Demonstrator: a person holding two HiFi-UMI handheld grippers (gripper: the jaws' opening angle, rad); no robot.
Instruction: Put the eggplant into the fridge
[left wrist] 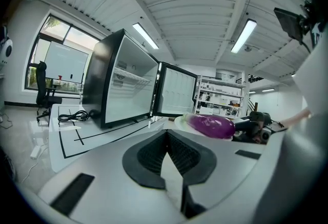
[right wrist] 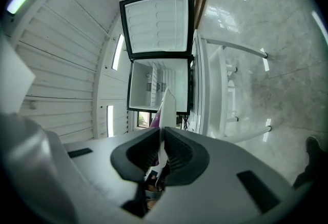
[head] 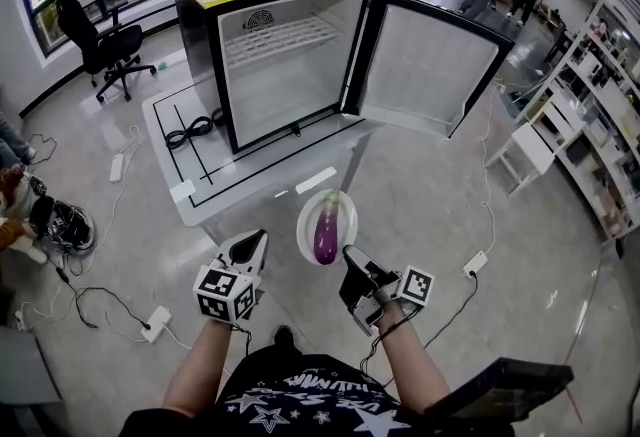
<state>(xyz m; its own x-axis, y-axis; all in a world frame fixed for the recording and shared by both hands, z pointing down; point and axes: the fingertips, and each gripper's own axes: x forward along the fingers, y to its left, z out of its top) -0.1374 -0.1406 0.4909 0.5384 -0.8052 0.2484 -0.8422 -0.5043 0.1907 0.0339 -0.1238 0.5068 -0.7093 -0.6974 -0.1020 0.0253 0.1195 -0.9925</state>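
Note:
A purple eggplant (head: 326,230) lies on a white plate (head: 341,201) held in the air in front of the low white platform (head: 200,200). My right gripper (head: 351,256) is shut on the plate's near rim; in the right gripper view the plate (right wrist: 167,102) runs edge-on between the jaws of the gripper (right wrist: 160,138), with a sliver of eggplant (right wrist: 154,118) beside it. My left gripper (head: 256,238) hovers left of the plate, shut and empty. From the left gripper (left wrist: 165,139) the eggplant (left wrist: 211,125) shows to the right. The black fridge (head: 200,15) stands open with its door (head: 428,65) swung right.
A wire shelf (head: 280,33) crosses the fridge's white interior. A coiled black cable (head: 194,131) lies on the platform left of the fridge. An office chair (head: 105,45) stands far left, power strips and cords (head: 152,323) trail on the floor, and shelving (head: 600,115) lines the right.

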